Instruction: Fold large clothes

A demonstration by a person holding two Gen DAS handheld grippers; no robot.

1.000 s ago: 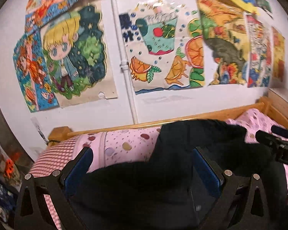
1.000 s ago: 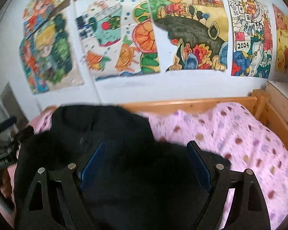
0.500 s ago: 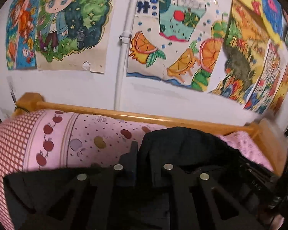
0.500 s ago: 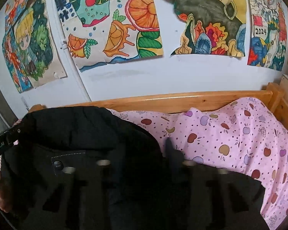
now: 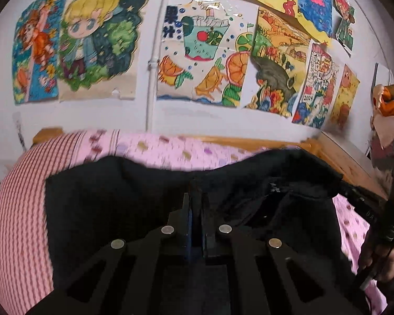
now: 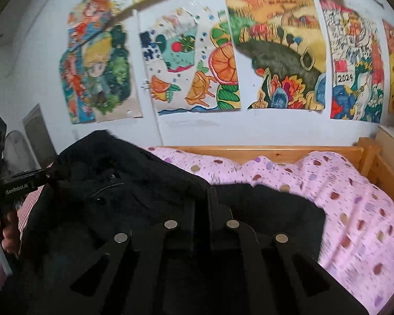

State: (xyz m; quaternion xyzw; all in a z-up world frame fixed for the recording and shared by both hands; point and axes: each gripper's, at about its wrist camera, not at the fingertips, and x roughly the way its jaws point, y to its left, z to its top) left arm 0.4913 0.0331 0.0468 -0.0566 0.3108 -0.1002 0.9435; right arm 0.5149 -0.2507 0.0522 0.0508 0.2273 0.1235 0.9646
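Observation:
A large black garment (image 5: 113, 199) lies crumpled on a pink dotted bedcover (image 5: 157, 144); its collar and a button show in the right wrist view (image 6: 102, 197). My left gripper (image 5: 194, 199) is shut, its fingers pinched on a fold of the black cloth. My right gripper (image 6: 203, 197) is shut on the same garment farther right, at its near edge. Each gripper also appears in the other's view: the right one (image 5: 367, 210) with a hand under it, the left one (image 6: 21, 183) at the garment's left side.
A wooden bed frame (image 6: 275, 153) runs along a white wall covered in coloured drawings (image 6: 275, 52). A white pipe (image 5: 152, 65) goes up the wall. A stuffed toy (image 5: 388, 97) sits beyond the bed's right end. A red-striped pillow (image 5: 18, 210) lies left.
Both grippers stood open over the black garment and have closed on its cloth. Both views swung across the wall, and the garment's edge now sits bunched at the fingertips.

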